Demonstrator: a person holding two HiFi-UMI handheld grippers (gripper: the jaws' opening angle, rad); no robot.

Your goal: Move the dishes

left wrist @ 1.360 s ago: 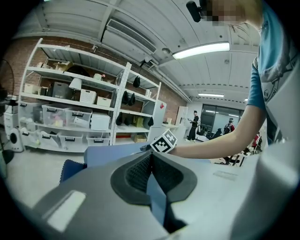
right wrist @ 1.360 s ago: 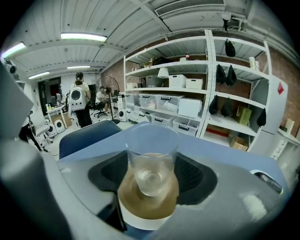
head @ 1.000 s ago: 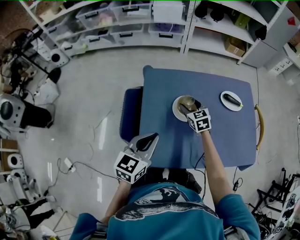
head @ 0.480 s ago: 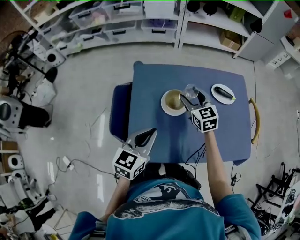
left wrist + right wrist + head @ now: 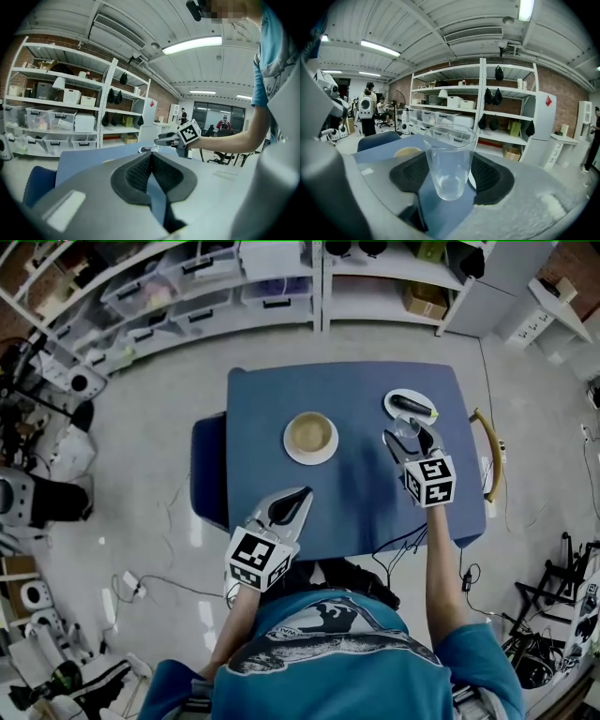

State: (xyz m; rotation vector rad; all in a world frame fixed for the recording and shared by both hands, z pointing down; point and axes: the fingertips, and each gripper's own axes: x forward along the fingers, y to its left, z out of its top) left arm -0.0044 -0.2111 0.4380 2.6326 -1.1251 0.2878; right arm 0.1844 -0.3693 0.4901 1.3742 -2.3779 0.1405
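A clear glass (image 5: 449, 154) stands upright between the pads of my right gripper (image 5: 450, 174), which is shut on it. In the head view that gripper (image 5: 411, 436) holds the glass (image 5: 406, 427) over the blue table's (image 5: 347, 502) right part. It is just in front of a white plate with a dark eggplant (image 5: 411, 406). A tan bowl on a white plate (image 5: 310, 436) sits at the table's middle; the bowl (image 5: 408, 151) also shows left of the glass. My left gripper (image 5: 297, 496) hovers at the table's near left edge, shut and holding nothing (image 5: 151, 157).
A blue chair (image 5: 207, 470) stands against the table's left side. Shelves with plastic bins (image 5: 206, 287) line the far wall. A yellow curved handle (image 5: 493, 451) sits off the table's right edge. Cables and equipment (image 5: 37, 493) lie on the floor at left.
My right gripper has carried the glass from beside the tan bowl rightward to the eggplant plate. The left gripper has shifted a little along the table's near edge.
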